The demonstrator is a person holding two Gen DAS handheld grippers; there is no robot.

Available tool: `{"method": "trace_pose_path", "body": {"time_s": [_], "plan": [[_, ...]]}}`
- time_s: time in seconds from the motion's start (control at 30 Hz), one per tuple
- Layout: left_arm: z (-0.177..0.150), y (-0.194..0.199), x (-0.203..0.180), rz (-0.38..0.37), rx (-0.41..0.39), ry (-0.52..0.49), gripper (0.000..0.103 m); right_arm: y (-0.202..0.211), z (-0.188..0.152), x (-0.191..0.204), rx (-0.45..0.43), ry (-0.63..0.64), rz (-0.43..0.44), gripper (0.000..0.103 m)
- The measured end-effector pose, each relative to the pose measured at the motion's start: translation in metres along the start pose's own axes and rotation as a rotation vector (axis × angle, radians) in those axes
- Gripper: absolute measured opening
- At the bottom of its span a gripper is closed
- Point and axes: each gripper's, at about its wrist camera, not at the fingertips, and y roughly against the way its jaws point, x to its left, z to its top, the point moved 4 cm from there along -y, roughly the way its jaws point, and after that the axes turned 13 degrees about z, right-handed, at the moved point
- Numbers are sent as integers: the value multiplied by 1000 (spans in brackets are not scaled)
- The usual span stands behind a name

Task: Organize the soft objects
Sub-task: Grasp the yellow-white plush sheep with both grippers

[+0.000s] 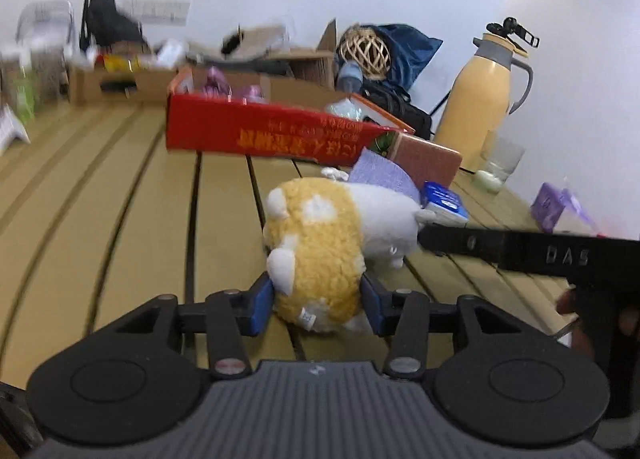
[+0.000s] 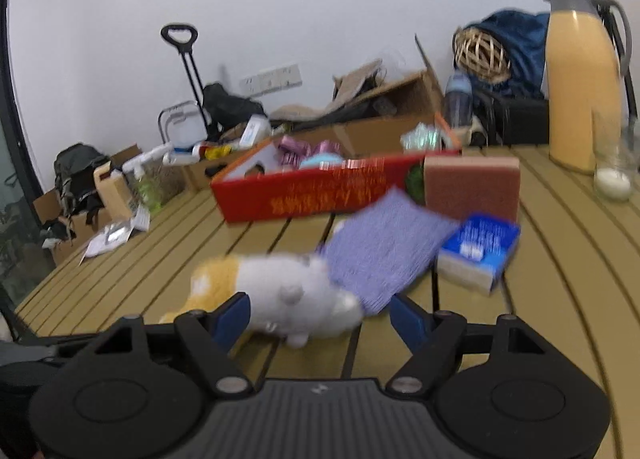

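Observation:
A yellow and white plush toy (image 1: 320, 243) lies on the slatted wooden table (image 1: 120, 199). My left gripper (image 1: 318, 303) has its blue pads on both sides of the toy's yellow end and is shut on it. In the right wrist view the same toy (image 2: 288, 295) lies between the wide-open fingers of my right gripper (image 2: 320, 319), its white end toward the camera. The right gripper's black body (image 1: 520, 251) reaches in from the right in the left wrist view. A purple cloth (image 2: 384, 251) lies just behind the toy.
A red open box (image 2: 320, 191) with small items stands behind the toy, and it also shows in the left wrist view (image 1: 264, 131). A pink sponge block (image 2: 472, 187), a blue packet (image 2: 480, 247), a glass (image 2: 612, 175) and a yellow thermos jug (image 2: 580, 79) stand at the right. Cardboard boxes line the far edge.

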Motion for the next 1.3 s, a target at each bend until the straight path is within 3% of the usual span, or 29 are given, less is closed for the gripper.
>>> {"method": "trace_pose_path", "body": {"time_s": [0.07, 0.13, 0.2, 0.3, 0.57, 0.77, 0.9, 1.0, 1.13, 1.2, 1.3], "plan": [[1, 2, 0, 18, -10, -21, 48, 0, -7, 1, 18, -12, 7, 71], [2, 3, 5, 37, -9, -41, 49, 1, -10, 3, 27, -15, 25, 62], [3, 6, 14, 99, -29, -70, 51, 0, -11, 8, 32, -1, 38, 58], [0, 10, 31, 137, -36, -81, 55, -2, -9, 15, 29, 11, 53, 58], [0, 13, 40, 111, -31, -45, 56, -25, 23, 34, -38, 86, 109, 58], [11, -2, 71, 191, -21, 24, 56, -64, 27, 46, 44, 121, 203, 58], [20, -19, 86, 111, 34, 86, 55, -72, 12, 60, 103, 132, 235, 58], [30, -30, 94, 105, 22, 131, 47, -69, 2, 72, 117, 141, 257, 56], [49, -49, 89, -15, 33, 205, 45, -67, -14, 95, 139, 194, 356, 56], [55, -41, 84, 20, -17, 176, 46, -64, -18, 108, 142, 252, 380, 53], [55, -19, 91, 39, -70, 201, 59, -54, -11, 100, 128, 238, 298, 53]]}}
